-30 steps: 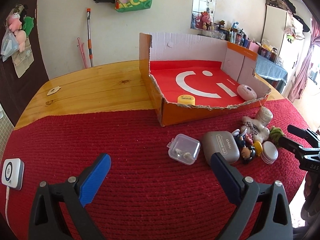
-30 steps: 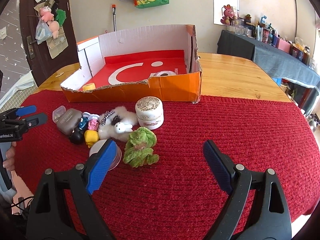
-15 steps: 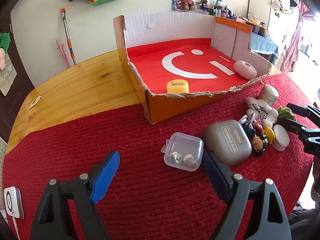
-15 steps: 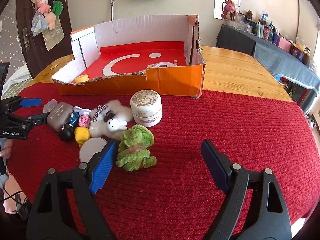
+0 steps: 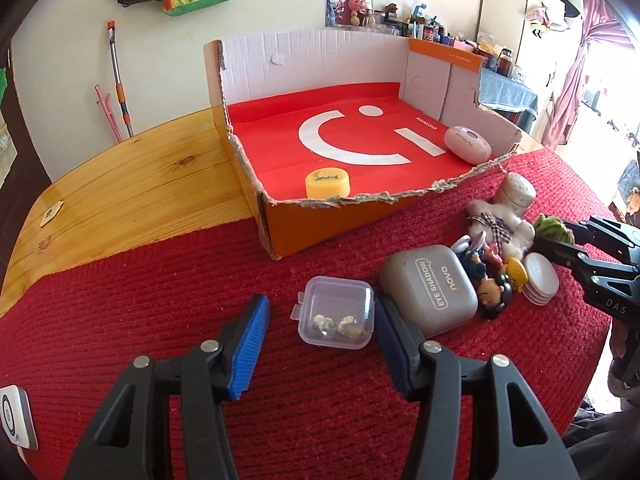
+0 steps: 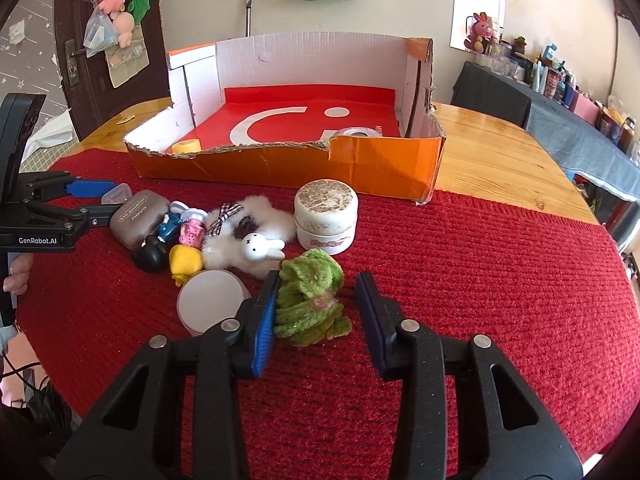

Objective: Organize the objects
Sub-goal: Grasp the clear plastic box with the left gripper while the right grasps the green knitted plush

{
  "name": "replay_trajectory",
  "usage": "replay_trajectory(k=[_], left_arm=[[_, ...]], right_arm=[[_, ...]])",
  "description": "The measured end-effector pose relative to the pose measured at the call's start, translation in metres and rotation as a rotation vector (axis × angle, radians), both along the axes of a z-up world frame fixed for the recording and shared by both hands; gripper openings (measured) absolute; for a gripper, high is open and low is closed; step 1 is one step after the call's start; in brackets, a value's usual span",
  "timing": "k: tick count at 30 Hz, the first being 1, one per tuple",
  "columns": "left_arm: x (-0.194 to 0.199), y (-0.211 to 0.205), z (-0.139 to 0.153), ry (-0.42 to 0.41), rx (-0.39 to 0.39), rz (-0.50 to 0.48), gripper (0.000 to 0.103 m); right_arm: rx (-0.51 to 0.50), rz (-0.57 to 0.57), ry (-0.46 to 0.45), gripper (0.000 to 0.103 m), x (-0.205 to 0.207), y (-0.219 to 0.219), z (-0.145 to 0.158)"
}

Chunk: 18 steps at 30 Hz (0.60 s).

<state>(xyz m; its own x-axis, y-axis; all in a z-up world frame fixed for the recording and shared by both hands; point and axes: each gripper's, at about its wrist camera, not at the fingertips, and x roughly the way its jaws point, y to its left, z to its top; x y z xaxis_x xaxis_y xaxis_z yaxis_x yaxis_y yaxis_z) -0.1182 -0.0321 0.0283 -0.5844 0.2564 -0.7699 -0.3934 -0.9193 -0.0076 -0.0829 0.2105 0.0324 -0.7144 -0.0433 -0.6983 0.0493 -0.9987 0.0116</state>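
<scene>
A small clear plastic box (image 5: 335,312) with two pale bits inside lies on the red mat between the fingers of my left gripper (image 5: 322,320). Its jaws are closing: the right pad is at the box's edge, and a gap remains on the left. My right gripper (image 6: 318,296) is closing around a green fuzzy toy (image 6: 310,300). There the left pad touches the fuzz and the right pad stands just off it. Behind stands an orange cardboard box (image 5: 280,232) with a red liner, holding a yellow tin (image 5: 328,183) and a pale oval case (image 5: 467,145).
Beside the clear box lies a grey eye-shadow case (image 5: 430,288), then small figures (image 6: 176,236), a white plush (image 6: 256,236), a cream jar (image 6: 325,216) and a round white disc (image 6: 212,300). Bare wooden table (image 5: 120,184) shows left of the cardboard box. A white device (image 5: 14,416) lies at the mat's left edge.
Both pairs of jaws have narrowed a lot. My left gripper moved in until the clear box sits between its fingers. The right fingers came in around the green toy.
</scene>
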Motion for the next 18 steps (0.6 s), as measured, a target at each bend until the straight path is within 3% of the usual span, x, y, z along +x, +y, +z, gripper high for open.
replay_trajectory(k=[4,9,18], left_arm=[[0.001,0.003,0.001,0.005,0.004,-0.015,0.041],[0.003,0.004,0.001,0.015,0.004,-0.014,0.041],[0.012,-0.002,0.014,0.036,0.046,0.013,0.041]], right_arm=[[-0.010,0.006,0.003,0.031,0.002,0.000,0.000],[-0.021,0.011,0.007,0.025,0.004,0.002,0.000],[-0.026,0.014,0.050,0.024,0.011,0.004,0.014]])
